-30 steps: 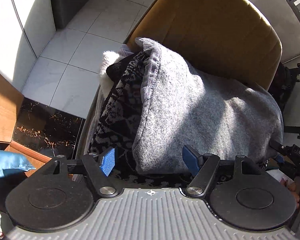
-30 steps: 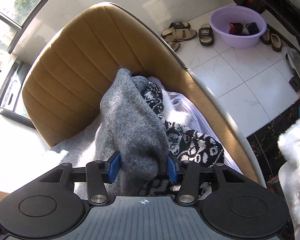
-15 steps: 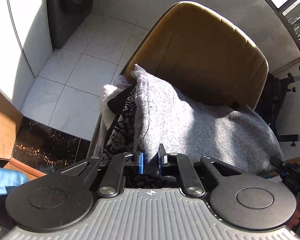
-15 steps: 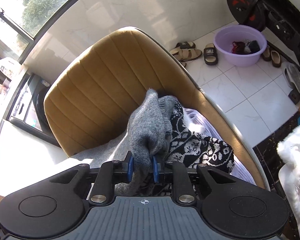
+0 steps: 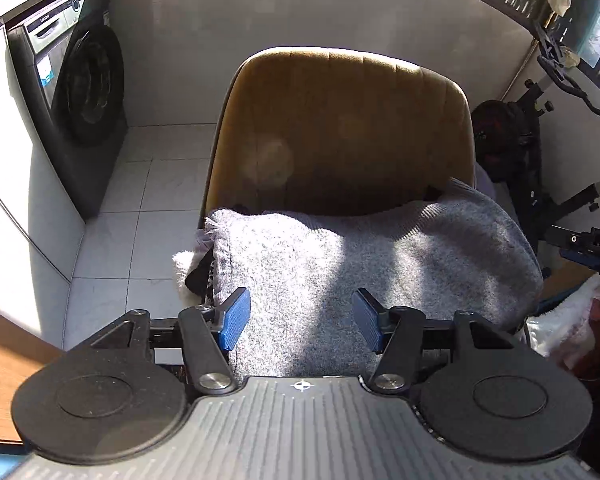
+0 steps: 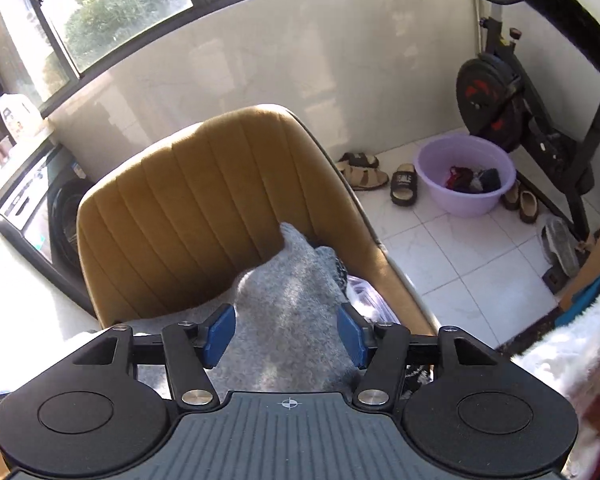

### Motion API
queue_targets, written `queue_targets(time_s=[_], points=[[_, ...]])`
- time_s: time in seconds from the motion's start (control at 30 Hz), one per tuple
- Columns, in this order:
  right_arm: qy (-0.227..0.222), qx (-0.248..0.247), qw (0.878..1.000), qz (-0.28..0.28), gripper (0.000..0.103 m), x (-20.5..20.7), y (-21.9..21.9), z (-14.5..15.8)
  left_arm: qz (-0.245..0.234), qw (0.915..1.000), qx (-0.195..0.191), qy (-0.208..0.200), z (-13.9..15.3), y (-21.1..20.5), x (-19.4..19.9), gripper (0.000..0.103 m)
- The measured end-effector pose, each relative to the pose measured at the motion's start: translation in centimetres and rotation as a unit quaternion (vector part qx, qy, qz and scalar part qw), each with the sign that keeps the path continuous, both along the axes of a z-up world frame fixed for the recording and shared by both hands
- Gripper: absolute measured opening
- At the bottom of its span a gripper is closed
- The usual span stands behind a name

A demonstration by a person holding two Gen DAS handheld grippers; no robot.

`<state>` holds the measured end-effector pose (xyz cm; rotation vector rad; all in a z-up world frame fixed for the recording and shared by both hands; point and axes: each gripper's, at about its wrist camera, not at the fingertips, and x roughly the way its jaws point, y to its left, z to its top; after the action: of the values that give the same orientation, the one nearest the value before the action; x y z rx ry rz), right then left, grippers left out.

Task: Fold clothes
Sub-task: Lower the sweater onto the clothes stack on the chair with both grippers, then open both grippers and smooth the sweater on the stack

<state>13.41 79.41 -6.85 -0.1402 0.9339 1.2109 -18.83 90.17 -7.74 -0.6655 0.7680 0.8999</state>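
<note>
At the left wrist camera's 9 o'clock stands a dark grey front-loading washing machine, well apart from the work. The left gripper is released, its blue pads spread wide with nothing between them but the near edge of the heather-grey knitted sweater. That sweater lies at 12 o'clock from the pads, on the seat of the mustard-yellow upholstered chair, its long axis running from 9 to 3 o'clock across the seat. At its 9 o'clock end a black-and-white patterned knit and a fluffy white garment peek out from under it, so a low grasp there could catch them as well. At 3 o'clock a black exercise bike stands beside the chair.

In the right wrist view the right gripper is likewise released, jaws wide, with the sweater's other end running up between them toward 12 o'clock and touching the chair back. Each gripper looks equally near its own end. At 2 o'clock a lilac plastic basin and dark slippers sit on the tiled floor, clear of any move.
</note>
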Motion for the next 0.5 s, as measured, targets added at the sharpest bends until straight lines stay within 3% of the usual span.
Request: queue_targets(time_s=[0.13, 0.27, 0.4, 0.5], points=[[0.000, -0.032, 0.998, 0.046, 0.065, -1.0, 2.9, -1.9, -0.030, 0.9992, -0.024, 0.009, -2.1, 0.4, 2.9, 0.076], [-0.085, -0.128, 0.985, 0.074, 0.057, -2.9, 4.2, -7.2, -0.003, 0.9956, -0.079, 0.051, -7.2, 1.2, 3.5, 0.076], [-0.165, -0.152, 0.967, 0.122, 0.064, -4.8, 3.9, -9.9, 0.014, 0.9929, -0.100, 0.062, -10.4, 1.8, 3.1, 0.076], [-0.207, -0.166, 0.953, 0.144, 0.067, -6.0, 4.6, -10.7, -0.003, 0.9925, -0.087, 0.086, -10.6, 1.5, 4.2, 0.078]])
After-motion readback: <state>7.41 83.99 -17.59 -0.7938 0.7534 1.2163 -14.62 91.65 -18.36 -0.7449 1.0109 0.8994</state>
